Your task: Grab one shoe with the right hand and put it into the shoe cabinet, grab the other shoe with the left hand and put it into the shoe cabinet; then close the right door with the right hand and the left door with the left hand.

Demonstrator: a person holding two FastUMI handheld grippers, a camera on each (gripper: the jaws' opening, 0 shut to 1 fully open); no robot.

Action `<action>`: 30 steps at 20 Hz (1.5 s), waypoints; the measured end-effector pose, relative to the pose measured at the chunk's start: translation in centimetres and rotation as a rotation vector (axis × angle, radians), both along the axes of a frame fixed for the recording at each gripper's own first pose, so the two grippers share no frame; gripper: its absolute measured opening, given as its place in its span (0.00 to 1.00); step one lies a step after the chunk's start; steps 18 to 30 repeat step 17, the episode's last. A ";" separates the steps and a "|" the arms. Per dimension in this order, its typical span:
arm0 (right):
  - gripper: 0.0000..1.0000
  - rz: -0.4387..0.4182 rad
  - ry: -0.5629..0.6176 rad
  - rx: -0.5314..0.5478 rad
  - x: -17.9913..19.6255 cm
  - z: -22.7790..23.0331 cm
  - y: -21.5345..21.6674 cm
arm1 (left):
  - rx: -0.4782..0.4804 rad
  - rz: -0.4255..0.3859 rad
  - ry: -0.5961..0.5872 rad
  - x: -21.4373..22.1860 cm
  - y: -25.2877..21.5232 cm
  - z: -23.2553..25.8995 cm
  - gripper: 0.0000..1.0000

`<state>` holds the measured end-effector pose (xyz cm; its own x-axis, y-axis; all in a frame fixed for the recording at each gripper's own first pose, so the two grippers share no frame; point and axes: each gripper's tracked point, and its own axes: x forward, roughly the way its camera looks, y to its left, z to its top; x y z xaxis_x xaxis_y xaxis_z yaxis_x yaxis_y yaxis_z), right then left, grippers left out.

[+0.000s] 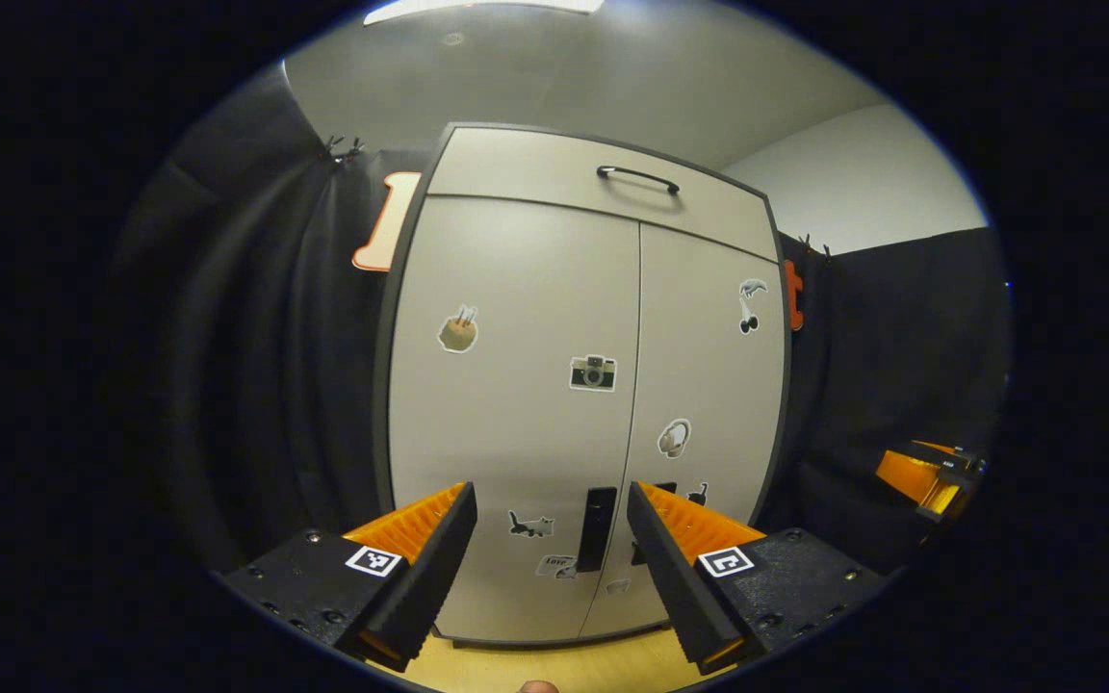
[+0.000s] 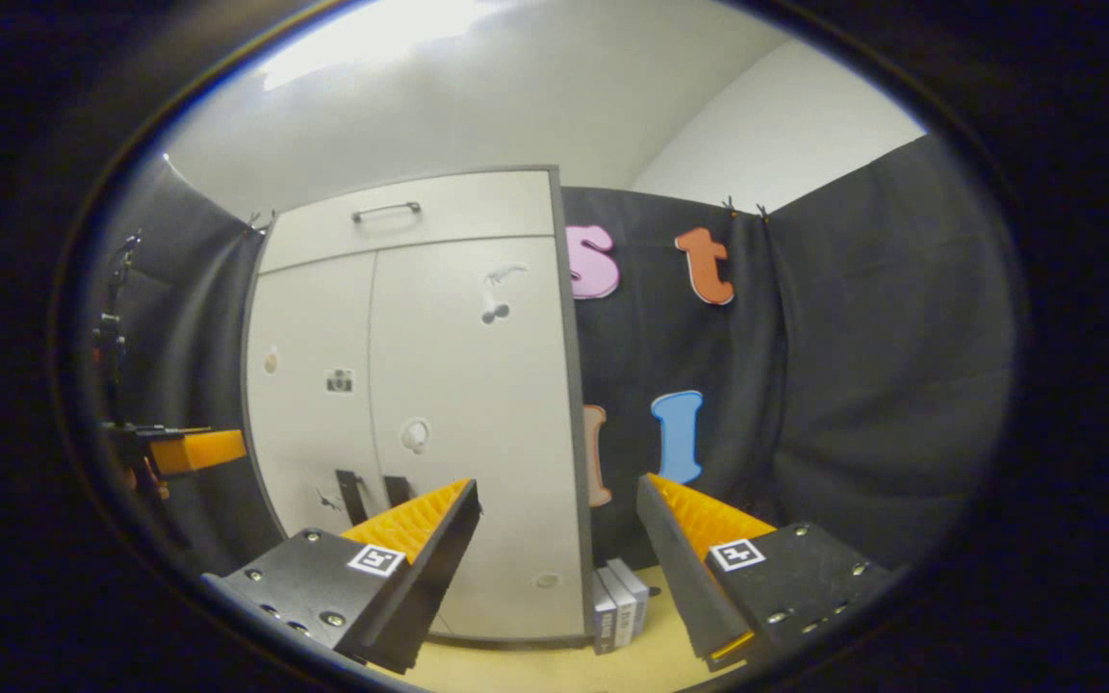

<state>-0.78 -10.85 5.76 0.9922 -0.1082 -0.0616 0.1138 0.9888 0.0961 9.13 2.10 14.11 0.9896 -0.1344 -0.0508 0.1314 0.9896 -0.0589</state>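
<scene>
The pale shoe cabinet stands straight ahead in the left gripper view with both doors closed, stickers on their fronts and two dark handles low at the middle seam. My left gripper is open in front of those handles, a short way off, holding nothing. In the right gripper view the same cabinet is to the left, doors closed. My right gripper is open and empty, pointing at the cabinet's right edge. The right gripper also shows far right in the left gripper view, the left gripper far left in the right gripper view.
A drawer with a dark handle tops the cabinet. Black cloth surrounds it. A few small grey and white boxes stand on the wooden floor by the cabinet's right side.
</scene>
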 end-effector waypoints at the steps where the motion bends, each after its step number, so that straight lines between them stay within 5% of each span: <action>1: 0.99 0.019 -0.019 0.009 0.0 0.9 1.2 | 0.005 0.026 -0.014 -1.0 0.7 0.4 0.96; 10: 0.99 0.096 -0.108 -0.012 -0.4 2.4 6.2 | 0.042 0.130 -0.070 -5.7 3.6 1.6 0.96; 30: 0.99 0.101 -0.108 -0.007 -0.7 2.2 6.5 | 0.030 0.132 -0.070 -5.9 3.7 1.6 0.96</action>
